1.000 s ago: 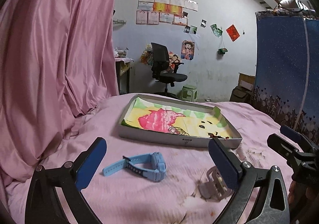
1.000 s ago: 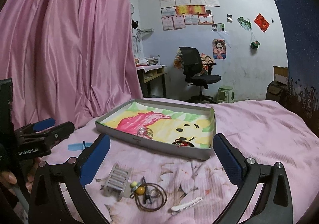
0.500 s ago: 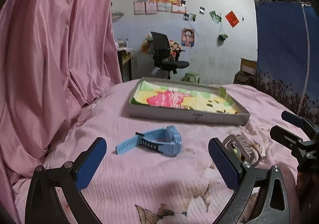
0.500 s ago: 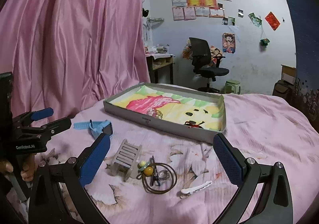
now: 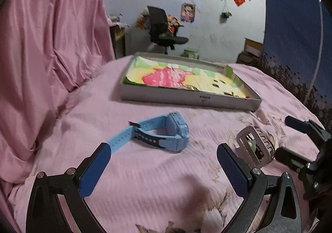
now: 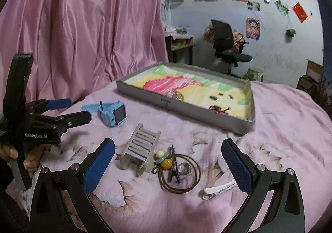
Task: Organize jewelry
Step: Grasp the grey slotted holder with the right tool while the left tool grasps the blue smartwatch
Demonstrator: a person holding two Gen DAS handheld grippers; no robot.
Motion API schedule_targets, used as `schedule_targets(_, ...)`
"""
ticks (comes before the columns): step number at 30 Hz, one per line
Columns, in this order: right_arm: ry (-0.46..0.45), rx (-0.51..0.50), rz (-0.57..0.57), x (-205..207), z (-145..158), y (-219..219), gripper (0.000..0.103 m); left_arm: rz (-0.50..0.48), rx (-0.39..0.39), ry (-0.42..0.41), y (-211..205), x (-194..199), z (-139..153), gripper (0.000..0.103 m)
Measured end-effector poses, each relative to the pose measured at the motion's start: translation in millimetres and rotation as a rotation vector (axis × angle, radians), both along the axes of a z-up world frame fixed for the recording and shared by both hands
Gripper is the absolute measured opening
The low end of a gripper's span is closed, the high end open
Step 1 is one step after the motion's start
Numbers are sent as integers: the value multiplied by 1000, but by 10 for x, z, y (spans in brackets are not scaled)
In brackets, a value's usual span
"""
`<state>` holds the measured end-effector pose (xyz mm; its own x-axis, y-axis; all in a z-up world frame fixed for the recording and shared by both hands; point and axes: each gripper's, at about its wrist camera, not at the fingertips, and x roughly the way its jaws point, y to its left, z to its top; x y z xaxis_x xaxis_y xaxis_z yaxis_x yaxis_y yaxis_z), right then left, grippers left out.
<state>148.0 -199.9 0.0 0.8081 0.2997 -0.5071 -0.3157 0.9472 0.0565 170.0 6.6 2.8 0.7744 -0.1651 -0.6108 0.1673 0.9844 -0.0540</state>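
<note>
Pink bedsheet (image 6: pixel 280 129) under your tongs: left tongs (image 5: pixel 164 170) spread, empty, watch (image 5: pixel 164 133) just ahead. Right tongs (image 6: pixel 168 162) spread too (nothing pinched), over clip (image 6: pixel 141 148) and cord loop (image 6: pixel 180 172), tray (image 6: pixel 186 108) behind.

Surface: bed with pink floral sheet (image 6: pixel 280 129)
Far side: shallow grey tray (image 6: pixel 186 109), colourful drawing lining it
Left: light-blue smartwatch (image 6: pixel 113 111)
Near middle: silver slatted clip (image 6: pixel 141 149), brown cord loop (image 6: pixel 179 172) with beads
Near right: white hair clip (image 6: pixel 220 188)
</note>
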Motion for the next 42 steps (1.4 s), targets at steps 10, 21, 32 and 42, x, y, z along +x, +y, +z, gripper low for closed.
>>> schedule_targets(10, 99, 8, 105, 152, -143, 101, 67, -69, -33, 87, -100, 296, -58, 75)
schedule_targets(21, 140, -9, 149, 229, -190, 242, 51, -16, -119, 186, -14, 618, -174, 51)
schedule_targets(32, 173, -10, 147, 276, -253, 271, 39, -14, -124, 219, -57, 710, -261, 35)
schedule_targets(42, 169, -5, 123, 278, -267, 260, 29, -28, -136, 188, -49, 631, -254, 25)
